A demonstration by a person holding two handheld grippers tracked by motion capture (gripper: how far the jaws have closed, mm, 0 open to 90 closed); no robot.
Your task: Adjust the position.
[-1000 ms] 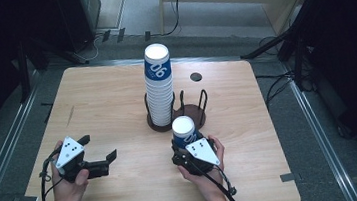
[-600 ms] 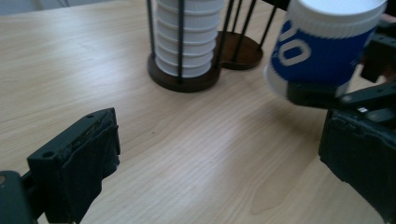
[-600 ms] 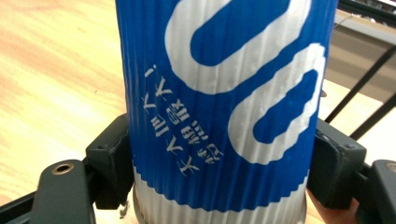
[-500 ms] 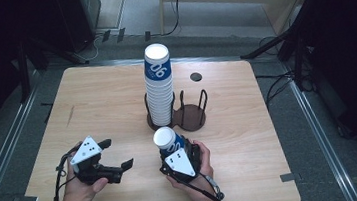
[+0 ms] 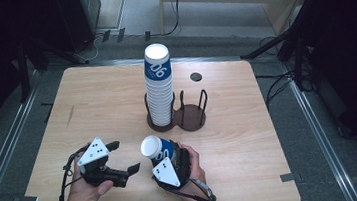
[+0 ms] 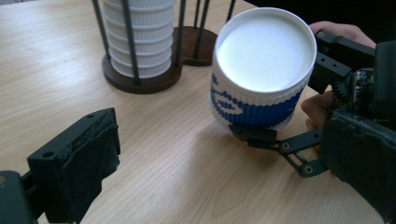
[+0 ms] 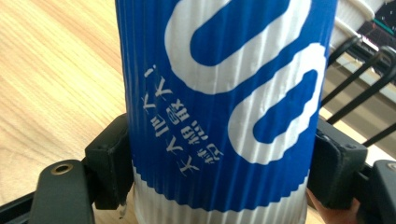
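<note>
My left gripper (image 5: 122,159) is on the left side of the pale wooden table (image 5: 270,136), low near my edge. It is black, with a grey three-cornered plate on top. Its jaws are spread wide apart and nothing is between them. In the left gripper view I can see one soft, padded black jaw, and the cup sits just past it.

Next comes my right gripper (image 5: 164,154). Its two black jaws are squeezed on the blue and white ridged paper cup (image 5: 156,149), one on each side. The cup is tipped over toward my left gripper, with its flat white round bottom facing that way. It is held just above the table, a little in front of the rack.

The right gripper view shows the cup's bumpy blue side up close (image 7: 224,102), with white curvy shapes and small white writing. The high view is too far away for that.

Behind the cup stands the dark brown round wooden rack with thin black metal rods (image 5: 191,117). Its left half holds a tall stack of white ridged paper cups (image 5: 159,90) with a blue one on top.
</note>
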